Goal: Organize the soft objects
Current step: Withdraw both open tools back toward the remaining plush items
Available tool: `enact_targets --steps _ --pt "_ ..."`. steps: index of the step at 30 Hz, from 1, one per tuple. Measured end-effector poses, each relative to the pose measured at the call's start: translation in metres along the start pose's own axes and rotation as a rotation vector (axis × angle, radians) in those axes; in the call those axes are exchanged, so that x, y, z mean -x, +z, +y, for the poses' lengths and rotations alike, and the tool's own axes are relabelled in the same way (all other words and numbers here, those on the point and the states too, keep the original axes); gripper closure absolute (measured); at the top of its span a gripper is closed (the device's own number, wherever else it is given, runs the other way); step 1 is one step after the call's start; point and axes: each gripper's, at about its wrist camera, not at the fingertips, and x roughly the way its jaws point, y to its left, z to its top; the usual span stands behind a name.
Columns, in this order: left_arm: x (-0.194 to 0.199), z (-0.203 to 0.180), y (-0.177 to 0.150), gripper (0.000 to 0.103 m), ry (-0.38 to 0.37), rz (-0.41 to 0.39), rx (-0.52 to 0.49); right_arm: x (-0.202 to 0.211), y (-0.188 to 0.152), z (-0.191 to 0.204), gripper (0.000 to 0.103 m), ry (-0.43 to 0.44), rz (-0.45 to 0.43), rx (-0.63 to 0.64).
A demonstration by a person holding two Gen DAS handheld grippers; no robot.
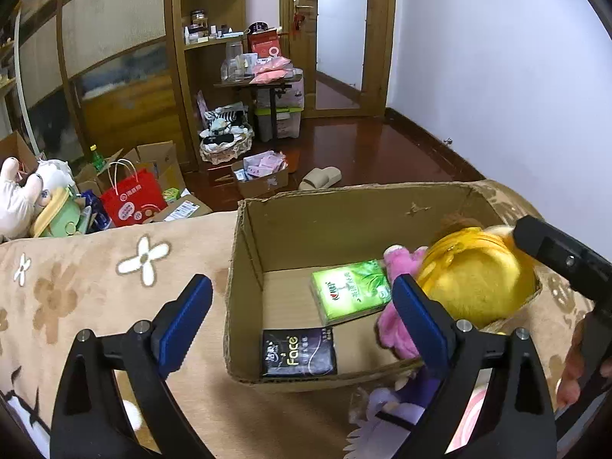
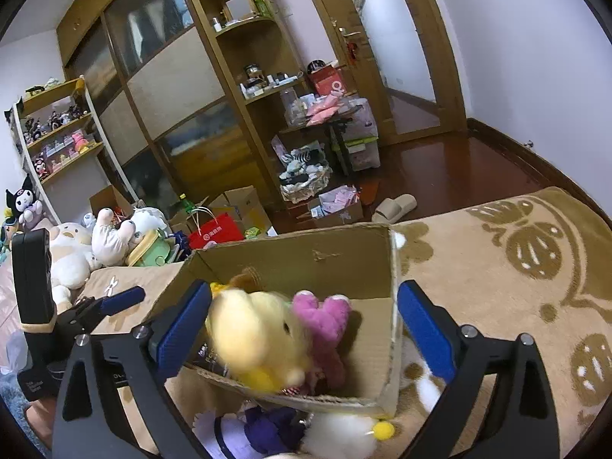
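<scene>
An open cardboard box (image 1: 306,229) sits on a beige flowered blanket (image 1: 95,287). Inside lie a green tissue pack (image 1: 350,290) and a black "Face" tissue pack (image 1: 298,352). A yellow and pink plush toy (image 1: 474,283) is in the box's right side; in the right wrist view it (image 2: 264,336) is blurred between the open fingers, not touching them. My left gripper (image 1: 302,329) is open and empty over the box's near left corner. My right gripper (image 2: 302,332) is open above the box (image 2: 344,252). A purple and white plush (image 2: 267,428) lies in front of the box.
Several plush toys (image 2: 76,244) are piled at the left beside a red paper bag (image 1: 132,199). Cardboard boxes, a basket (image 1: 225,145) and slippers (image 1: 319,178) clutter the dark wooden floor. A wardrobe and shelves stand behind.
</scene>
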Motion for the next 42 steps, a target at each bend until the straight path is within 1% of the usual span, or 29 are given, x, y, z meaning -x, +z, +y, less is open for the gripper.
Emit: enact_targets --steps 9,17,22,27,32,37,42 --pt "0.011 0.0 -0.006 0.008 0.04 0.01 -0.019 0.009 0.001 -0.004 0.0 -0.026 0.004 -0.011" --pt "0.029 0.005 -0.017 0.008 0.056 0.04 -0.005 0.019 -0.013 0.0 0.0 -0.06 0.037 0.005" --pt "0.04 0.008 -0.023 0.008 0.046 0.085 0.009 0.029 -0.021 0.001 0.0 -0.078 0.052 0.007" --pt "0.046 0.006 -0.032 0.008 0.038 0.127 0.002 0.04 -0.032 0.001 0.0 -0.101 0.08 0.016" --pt "0.05 -0.001 -0.042 0.008 0.025 0.196 -0.006 0.054 -0.044 -0.001 0.0 -0.121 0.11 0.013" --pt "0.059 -0.006 -0.052 0.008 0.032 0.223 -0.026 0.064 -0.057 0.001 0.0 -0.128 0.141 0.016" --pt "0.061 -0.007 -0.056 0.008 0.023 0.243 -0.023 0.066 -0.07 0.007 0.0 -0.128 0.177 0.027"
